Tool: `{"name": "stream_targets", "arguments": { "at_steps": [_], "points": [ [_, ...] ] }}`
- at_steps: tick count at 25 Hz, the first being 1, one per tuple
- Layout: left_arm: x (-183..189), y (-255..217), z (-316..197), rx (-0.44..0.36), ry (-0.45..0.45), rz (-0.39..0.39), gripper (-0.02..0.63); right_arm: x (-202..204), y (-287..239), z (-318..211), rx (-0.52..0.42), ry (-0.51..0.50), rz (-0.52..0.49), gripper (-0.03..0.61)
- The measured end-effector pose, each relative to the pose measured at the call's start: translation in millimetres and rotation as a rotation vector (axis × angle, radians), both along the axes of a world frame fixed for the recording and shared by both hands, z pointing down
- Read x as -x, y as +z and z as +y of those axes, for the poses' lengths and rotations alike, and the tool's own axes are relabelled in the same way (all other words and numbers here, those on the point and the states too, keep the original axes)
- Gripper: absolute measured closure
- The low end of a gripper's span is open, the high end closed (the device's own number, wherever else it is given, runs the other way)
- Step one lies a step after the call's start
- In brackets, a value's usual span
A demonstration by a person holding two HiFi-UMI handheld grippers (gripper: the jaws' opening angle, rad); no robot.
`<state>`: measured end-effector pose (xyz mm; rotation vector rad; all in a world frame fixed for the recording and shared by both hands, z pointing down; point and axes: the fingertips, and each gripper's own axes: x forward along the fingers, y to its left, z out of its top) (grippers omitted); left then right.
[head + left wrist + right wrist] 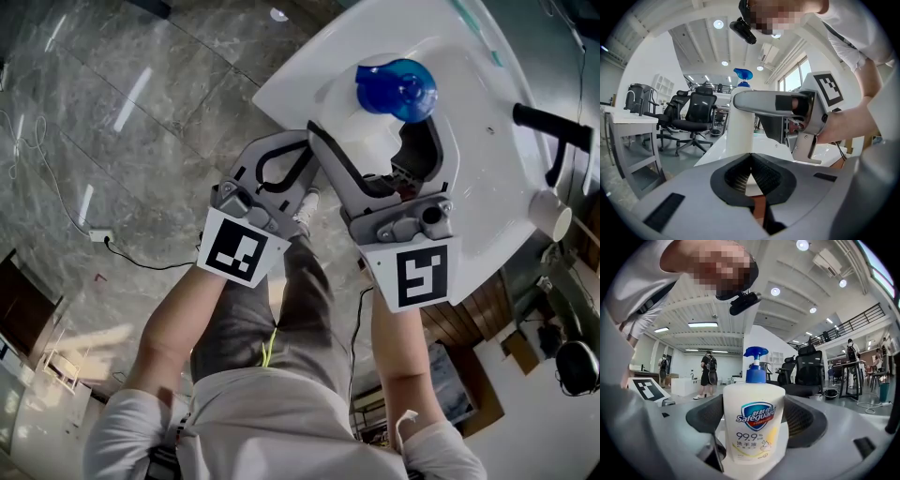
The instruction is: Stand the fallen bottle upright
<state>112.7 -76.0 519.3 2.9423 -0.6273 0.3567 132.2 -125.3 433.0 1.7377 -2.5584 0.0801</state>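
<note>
A white soap bottle (pixel 754 423) with a blue pump (pixel 754 363) stands upright on the white table (pixel 487 187). My right gripper (pixel 755 427) is shut on its body, a black pad pressing each side. From the head view I look down on the blue pump (pixel 398 89), with the right gripper (pixel 375 136) around the white body below it. My left gripper (pixel 307 142) hangs just left of the bottle, shut and holding nothing. In the left gripper view the shut left gripper (pixel 750 158) points at the bottle (pixel 742 129), which is close ahead.
A black handle-like object (pixel 553 127) and a white cup (pixel 551 214) sit at the table's right side. The table's near edge runs beside my legs. A cable and power strip (pixel 98 236) lie on the floor. Office chairs (pixel 693 117) stand beyond the table.
</note>
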Motion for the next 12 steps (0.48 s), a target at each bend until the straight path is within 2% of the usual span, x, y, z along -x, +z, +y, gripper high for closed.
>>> {"name": "stream_targets", "arguments": {
  "at_steps": [12],
  "points": [
    [-4.8,3.1,4.8,-0.005,0.004,-0.015,0.597,-1.8,7.2,10.5,0.033,-0.038,-0.026,0.213]
  ]
}}
